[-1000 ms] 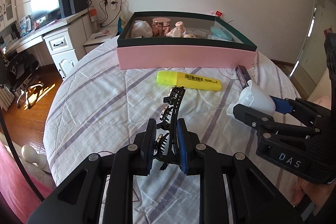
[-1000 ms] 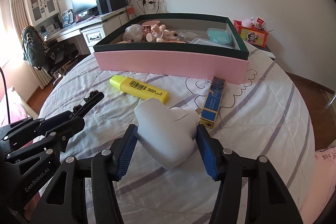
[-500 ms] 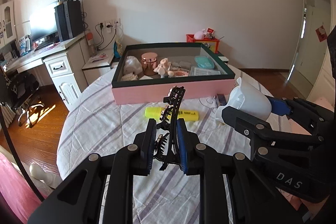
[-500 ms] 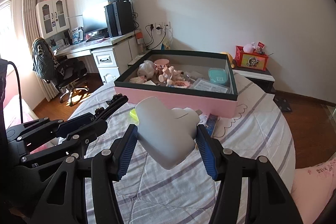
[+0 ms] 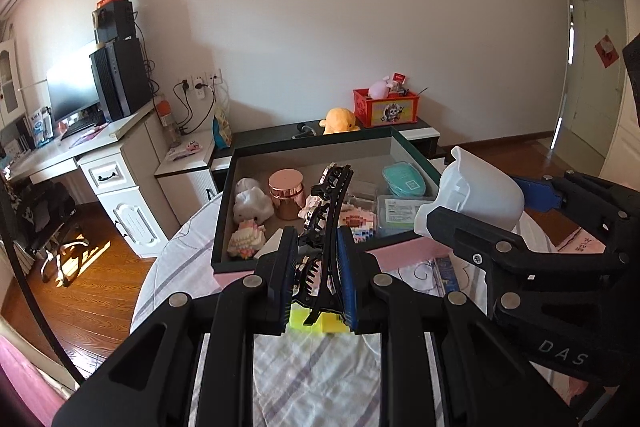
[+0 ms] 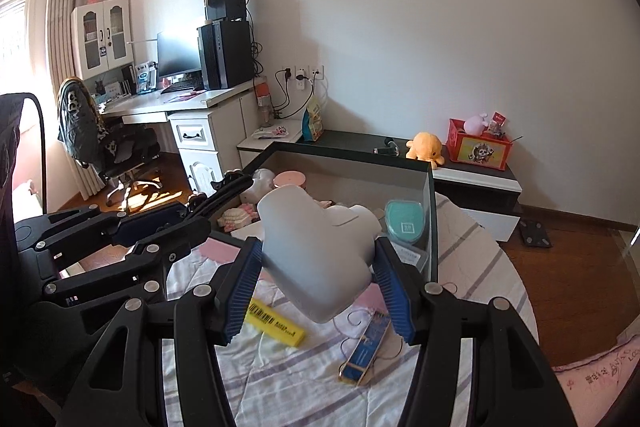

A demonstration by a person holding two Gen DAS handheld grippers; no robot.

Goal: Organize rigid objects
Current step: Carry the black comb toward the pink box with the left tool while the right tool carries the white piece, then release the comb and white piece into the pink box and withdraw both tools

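A black hair claw clip is pinched upright btwn the blue pads of the left gripper, jaws pressed onto both its sides, teeth end pointing up and fwd over the near edge of the box. In the right wrist view a white plastic piece w/ a stubby spout-like end is clamped btwn the blue pads of the right gripper, jaws spread wide around it and touching both flanks; its exact kind cannot be told. Both held items are seen raised above the bed, near the box's front wall. The box, pink outside w/ a dark green rim, is set on a white quilt w/ purple stripes and is seen to hold a rose-gold lidded jar, a white plush, a teal lidded case, a clear flat case and small block-built figures. On the quilt, in front of the box, a yellow highlighter w/ a barcode is laid, and just to its right a narrow blue-and-gold pack, apart from it. Behind the box a yellow plush and a red toy box are placed on a low dark cabinet; a desk w/ monitor and PC tower is seen further left.
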